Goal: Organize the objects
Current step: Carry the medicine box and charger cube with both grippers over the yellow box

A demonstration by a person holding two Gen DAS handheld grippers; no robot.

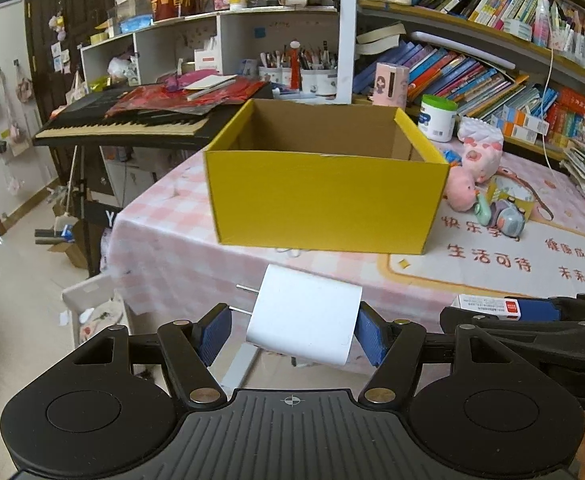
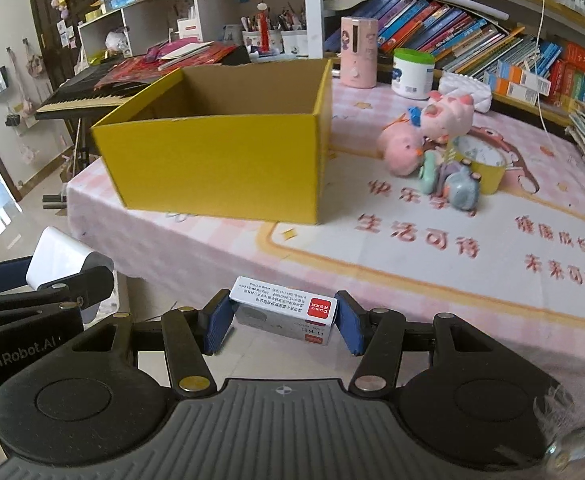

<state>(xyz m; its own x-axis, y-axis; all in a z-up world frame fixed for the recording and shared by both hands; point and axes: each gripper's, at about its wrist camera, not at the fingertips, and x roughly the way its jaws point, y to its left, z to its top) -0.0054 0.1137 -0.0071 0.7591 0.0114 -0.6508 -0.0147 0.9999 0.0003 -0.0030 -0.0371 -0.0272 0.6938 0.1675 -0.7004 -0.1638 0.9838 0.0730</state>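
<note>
An open yellow cardboard box (image 1: 324,196) stands on the pink checked table, empty as far as I see; it also shows in the right wrist view (image 2: 220,164). My left gripper (image 1: 292,334) is shut on a plain white box (image 1: 306,316), held off the table's near edge, in front of the yellow box. My right gripper (image 2: 282,322) is shut on a small white staples box (image 2: 286,314) with a red label, held at the table's near edge, right of the left gripper. The white box (image 2: 58,258) shows at the left of the right wrist view.
Pink plush toys (image 2: 432,132), a yellow pot (image 2: 480,160) and small plastic toys (image 2: 452,184) lie right of the yellow box. A white can (image 2: 412,74) and pink cylinder (image 2: 358,52) stand behind. A keyboard (image 1: 124,124) is at the left; bookshelves (image 1: 492,72) line the back.
</note>
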